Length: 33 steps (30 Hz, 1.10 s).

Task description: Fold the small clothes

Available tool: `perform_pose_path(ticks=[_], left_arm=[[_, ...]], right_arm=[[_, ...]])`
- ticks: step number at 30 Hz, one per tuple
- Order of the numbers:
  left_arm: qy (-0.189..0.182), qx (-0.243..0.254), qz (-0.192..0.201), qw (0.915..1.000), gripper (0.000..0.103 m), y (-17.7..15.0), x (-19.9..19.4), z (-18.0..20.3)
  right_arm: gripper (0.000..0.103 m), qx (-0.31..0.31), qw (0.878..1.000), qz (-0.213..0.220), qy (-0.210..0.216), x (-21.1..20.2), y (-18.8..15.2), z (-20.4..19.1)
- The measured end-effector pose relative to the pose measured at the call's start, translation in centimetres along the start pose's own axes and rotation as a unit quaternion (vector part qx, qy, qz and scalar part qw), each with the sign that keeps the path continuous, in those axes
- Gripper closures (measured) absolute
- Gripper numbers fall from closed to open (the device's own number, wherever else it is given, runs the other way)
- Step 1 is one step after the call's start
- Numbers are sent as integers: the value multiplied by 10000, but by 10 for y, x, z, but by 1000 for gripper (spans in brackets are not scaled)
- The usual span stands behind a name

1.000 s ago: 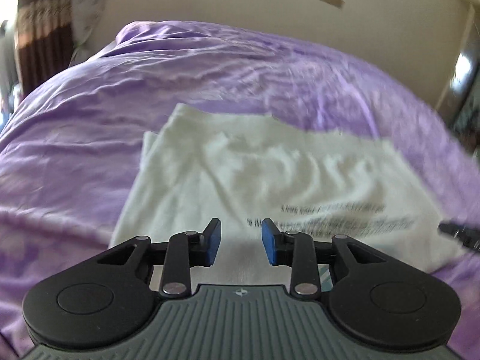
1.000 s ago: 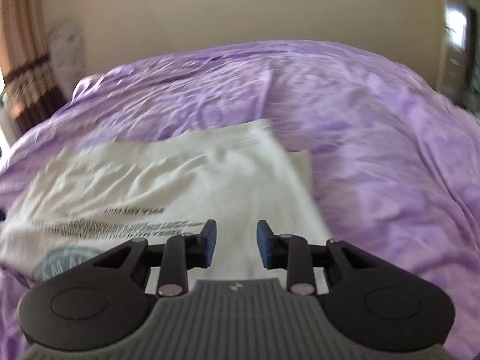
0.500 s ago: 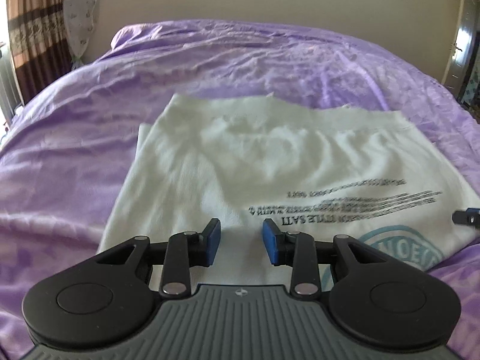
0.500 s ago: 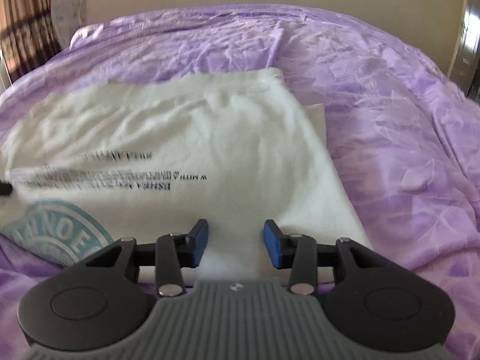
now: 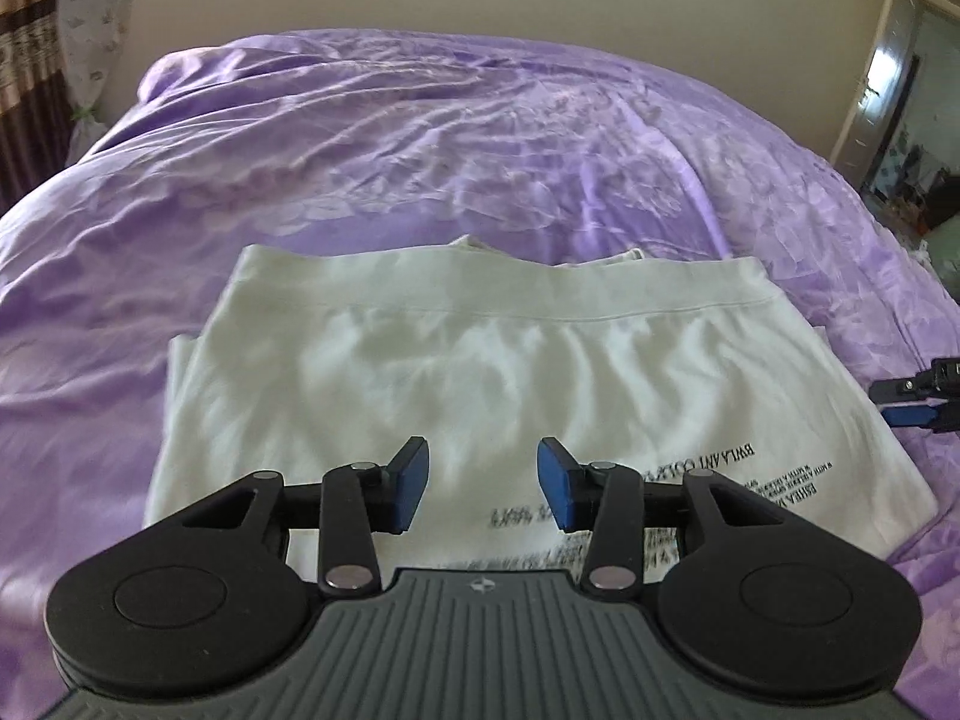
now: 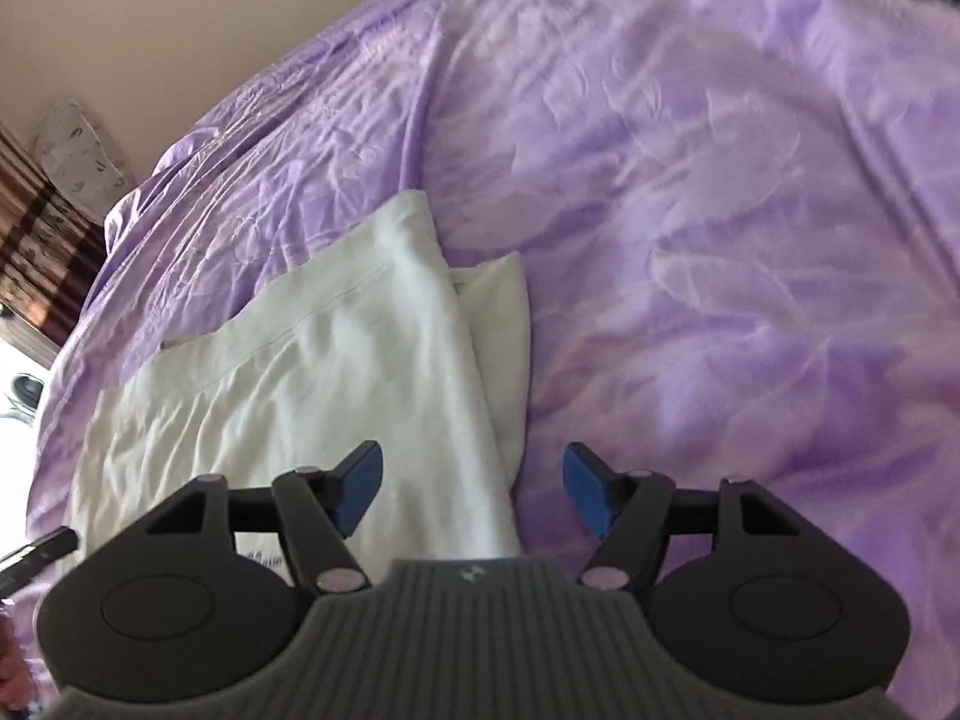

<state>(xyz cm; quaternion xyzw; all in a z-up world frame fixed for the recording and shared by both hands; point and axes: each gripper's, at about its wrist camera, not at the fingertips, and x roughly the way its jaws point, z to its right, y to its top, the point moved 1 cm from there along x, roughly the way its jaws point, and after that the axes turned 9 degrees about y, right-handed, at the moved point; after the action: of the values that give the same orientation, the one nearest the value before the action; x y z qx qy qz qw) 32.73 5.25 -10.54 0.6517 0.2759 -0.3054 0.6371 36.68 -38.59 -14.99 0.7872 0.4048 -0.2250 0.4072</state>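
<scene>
The white shirt [image 5: 480, 372] lies on the purple bed [image 5: 420, 138], partly folded; more folds likely remain. Left gripper [image 5: 483, 483] and right gripper [image 6: 472, 487] have just been opening; fingers released, nothing between them

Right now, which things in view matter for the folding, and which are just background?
For the job:
- white printed garment, lying partly folded
- left hand-held gripper, open above it
- right hand-held gripper, open at its edge

Just around:
- purple bedspread
- striped curtain
- mirror
</scene>
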Motion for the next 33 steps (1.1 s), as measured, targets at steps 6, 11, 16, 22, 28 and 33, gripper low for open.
perform_pose_path(ticks=[6, 11, 16, 22, 28, 33], left_arm=[[-160, 329, -112, 9993, 53, 16, 35, 26], [-204, 563, -263, 9979, 53, 31, 72, 41], [-121, 856, -333, 9957, 53, 49, 111, 58], [-17, 950, -367, 9948, 55, 73, 150, 71], [134, 980, -356, 9945, 55, 78, 153, 77], [194, 1005, -200, 9945, 55, 85, 120, 67]], right_arm=[[45, 476, 9970, -229, 563, 31, 16, 24], [49, 681, 9934, -277, 885, 57, 25, 37], [75, 837, 9895, -262, 1145, 67, 25, 48], [77, 951, 9853, -197, 1405, 63, 21, 57], [83, 1000, 9834, -232, 1495, 67, 21, 61], [94, 1097, 9806, -171, 1616, 62, 23, 59]])
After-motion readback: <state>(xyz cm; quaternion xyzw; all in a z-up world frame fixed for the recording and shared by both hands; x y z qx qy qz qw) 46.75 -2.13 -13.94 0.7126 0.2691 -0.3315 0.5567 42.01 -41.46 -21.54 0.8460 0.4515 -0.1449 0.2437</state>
